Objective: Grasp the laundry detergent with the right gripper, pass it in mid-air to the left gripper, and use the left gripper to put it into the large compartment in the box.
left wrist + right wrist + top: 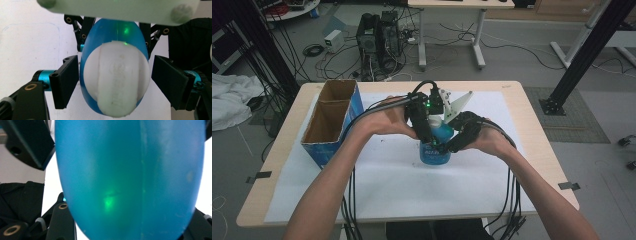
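A blue bottle (435,152) with a white cap stands upright near the middle of the table. My right gripper (452,142) comes in from the right and is shut on the bottle's body, and the blue wall (130,177) sits between its jaws. My left gripper (431,126) reaches over from the left at the bottle's top. In the left gripper view the white cap (117,82) sits between my left gripper's (115,83) pads. One pad (66,82) is at the bottle's edge. The other pad (170,82) stands a sliver off the cap.
An open blue cardboard box (332,120) stands on the table's left part. A white sheet (387,185) covers most of the tabletop. Cables hang from both grippers over the front edge. Computer towers (379,37) and loose wires lie on the floor beyond.
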The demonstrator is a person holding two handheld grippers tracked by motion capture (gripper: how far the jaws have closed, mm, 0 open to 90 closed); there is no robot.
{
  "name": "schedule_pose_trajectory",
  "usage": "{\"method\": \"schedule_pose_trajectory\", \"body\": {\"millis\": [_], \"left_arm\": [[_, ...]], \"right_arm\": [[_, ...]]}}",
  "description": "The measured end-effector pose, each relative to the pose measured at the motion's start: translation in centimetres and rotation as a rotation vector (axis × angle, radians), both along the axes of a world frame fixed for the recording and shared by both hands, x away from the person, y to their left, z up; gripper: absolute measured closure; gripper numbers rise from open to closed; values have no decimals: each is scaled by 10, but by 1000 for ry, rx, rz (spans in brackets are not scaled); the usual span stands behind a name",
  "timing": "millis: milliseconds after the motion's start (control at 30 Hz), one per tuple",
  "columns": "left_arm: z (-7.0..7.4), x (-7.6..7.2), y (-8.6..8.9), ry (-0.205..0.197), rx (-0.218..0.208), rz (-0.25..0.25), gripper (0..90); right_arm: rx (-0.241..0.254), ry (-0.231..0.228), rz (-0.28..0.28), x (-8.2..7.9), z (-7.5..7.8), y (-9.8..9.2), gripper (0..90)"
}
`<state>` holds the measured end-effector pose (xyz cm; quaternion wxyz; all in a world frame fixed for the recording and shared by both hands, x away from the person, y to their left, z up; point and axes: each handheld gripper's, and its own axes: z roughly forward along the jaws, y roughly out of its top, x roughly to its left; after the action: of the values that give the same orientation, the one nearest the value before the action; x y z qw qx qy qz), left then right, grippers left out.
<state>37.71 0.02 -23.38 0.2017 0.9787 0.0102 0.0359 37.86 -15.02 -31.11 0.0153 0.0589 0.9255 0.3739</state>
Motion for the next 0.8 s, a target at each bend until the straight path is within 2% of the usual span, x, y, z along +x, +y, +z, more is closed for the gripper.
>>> {"method": "schedule_pose_trajectory", "body": {"millis": [33, 133, 167, 200, 233, 333, 367, 433, 567, 600, 667, 700, 733, 800], "left_arm": [[0, 0, 0, -5, 3, 1, 223], [0, 1, 1, -2, 3, 11, 252], [0, 1, 1, -1, -2, 12, 252], [0, 2, 0, -2, 5, 8, 252], [-1, 2, 0, -1, 3, 9, 259], [0, 3, 0, -9, 2, -4, 283], [2, 4, 1, -11, 27, -16, 283], [0, 2, 0, 1, -1, 2, 295], [0, 3, 0, 0, 7, 0, 318], [0, 3, -1, -4, 3, 1, 325], [0, 3, -1, 0, 3, -4, 328], [1, 3, 0, 1, 4, -7, 338], [1, 2, 0, 1, 6, -6, 344], [0, 2, 0, 2, 3, -5, 345]], "right_arm": [[8, 24, 7, 0, 1, -1, 460], [7, 20, -1, 0, 1, -1, 460], [-1, 52, 6, -2, 1, -1, 460], [-11, 9, 10, 1, 0, -1, 460], [-11, -11, 23, 2, -1, -2, 460], [-29, -33, 22, 4, 2, -3, 460], [-46, 3, 28, 3, 2, -3, 459], [-52, 1, 20, 2, 2, -3, 459], [-49, -5, 26, 3, 2, -3, 459], [-24, 60, 7, -2, 2, -1, 459], [-30, 46, 6, -1, 2, -1, 459], [-31, 36, 24, 0, 2, -2, 459], [-5, 37, 0, -2, -1, 0, 459], [-5, 39, 7, -1, -1, 0, 459]]}}
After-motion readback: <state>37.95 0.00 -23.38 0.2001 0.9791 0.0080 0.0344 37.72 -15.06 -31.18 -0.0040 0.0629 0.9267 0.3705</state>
